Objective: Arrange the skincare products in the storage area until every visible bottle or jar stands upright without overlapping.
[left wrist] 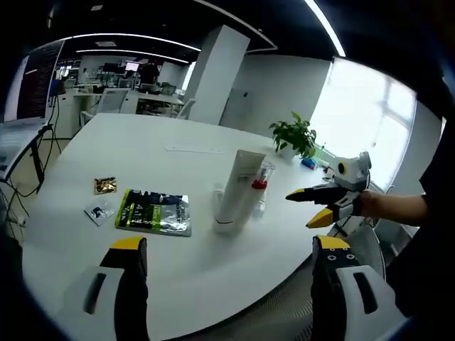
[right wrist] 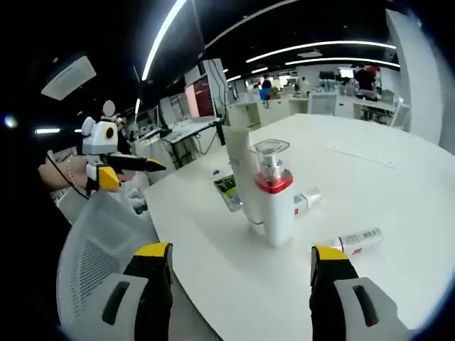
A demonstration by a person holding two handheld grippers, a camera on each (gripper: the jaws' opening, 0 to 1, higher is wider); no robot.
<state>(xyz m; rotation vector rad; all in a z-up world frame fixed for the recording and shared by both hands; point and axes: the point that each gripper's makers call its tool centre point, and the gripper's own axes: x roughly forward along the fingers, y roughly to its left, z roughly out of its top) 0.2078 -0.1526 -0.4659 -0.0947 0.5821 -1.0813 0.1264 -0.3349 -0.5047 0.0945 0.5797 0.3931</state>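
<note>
We hold the left gripper low over the near edge of the round white table, its jaws spread wide with nothing between them. Beyond it stands a tall white tube upright on its cap, with a pump bottle with a red collar just behind it to the right. To the left lie a green and black sachet, a small gold packet and a small pale packet. Far right sits a potted plant.

Our right gripper also hangs open and empty over the table edge. Just ahead, the pump bottle stands upright beside the tube. Two small bottles lie on their sides: one behind the pump bottle, one to the near right. A mesh chair sits at left.
</note>
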